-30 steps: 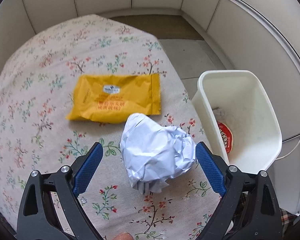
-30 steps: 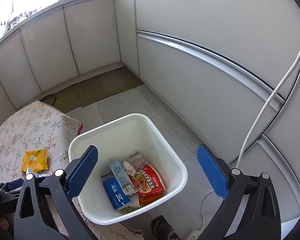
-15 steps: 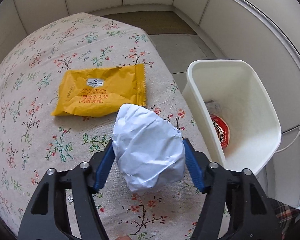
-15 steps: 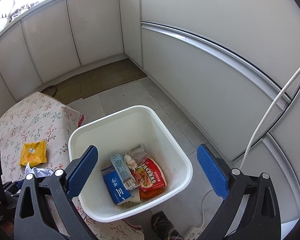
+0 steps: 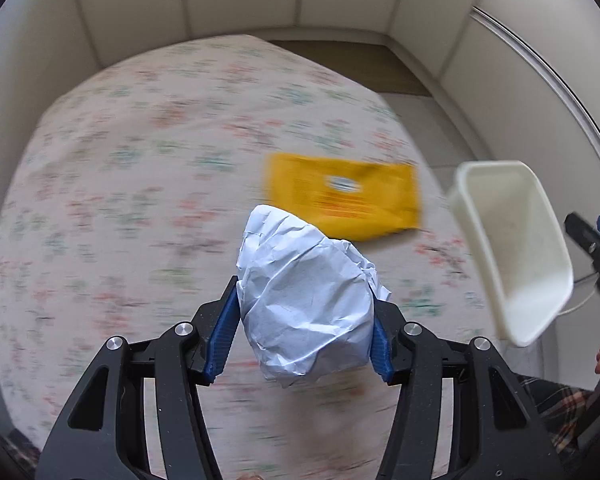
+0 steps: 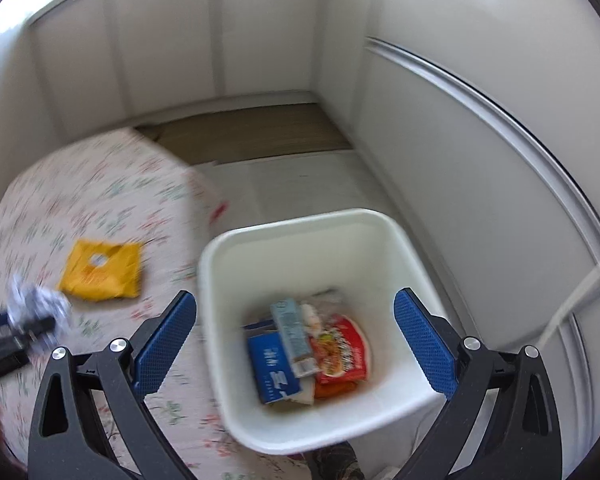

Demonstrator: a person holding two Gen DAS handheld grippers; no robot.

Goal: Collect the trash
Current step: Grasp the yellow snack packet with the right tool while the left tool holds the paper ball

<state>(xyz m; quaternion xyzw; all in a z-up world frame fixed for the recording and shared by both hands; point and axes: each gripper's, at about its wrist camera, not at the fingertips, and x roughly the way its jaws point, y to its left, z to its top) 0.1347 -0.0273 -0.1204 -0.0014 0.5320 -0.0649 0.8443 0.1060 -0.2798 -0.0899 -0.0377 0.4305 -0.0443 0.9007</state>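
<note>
The left gripper [image 5: 300, 336] has its jaws closed on a crumpled paper ball [image 5: 306, 296], one blue ribbed pad pressed against each side, and the ball bulges up and forward past the pads. The paper is pale, creased all over, with sharp folds and a roughly oval outline. It is held above a surface covered in a cloth [image 5: 140, 208] printed with small red and green flowers; the print is smeared by blur. Beyond the ball, one flat yellow packet [image 5: 344, 200] lies on the cloth, rectangular, glossy, with a small white label in its middle. To the right of the surface stands one white plastic bin [image 5: 536, 312], square with rounded corners and smooth walls. The right gripper [image 6: 296, 344] is over that bin with its jaws wide open and nothing between them; its two blue pads are finely textured. In the right wrist view the bin [image 6: 380, 224] holds several pieces of trash: a blue carton [image 6: 270, 368], a slim pale carton [image 6: 294, 336] lying across it, and a red printed wrapper [image 6: 340, 356]. Farthest off are smooth white cabinet panels [image 6: 260, 28] and a tiled floor [image 6: 300, 184].
</note>
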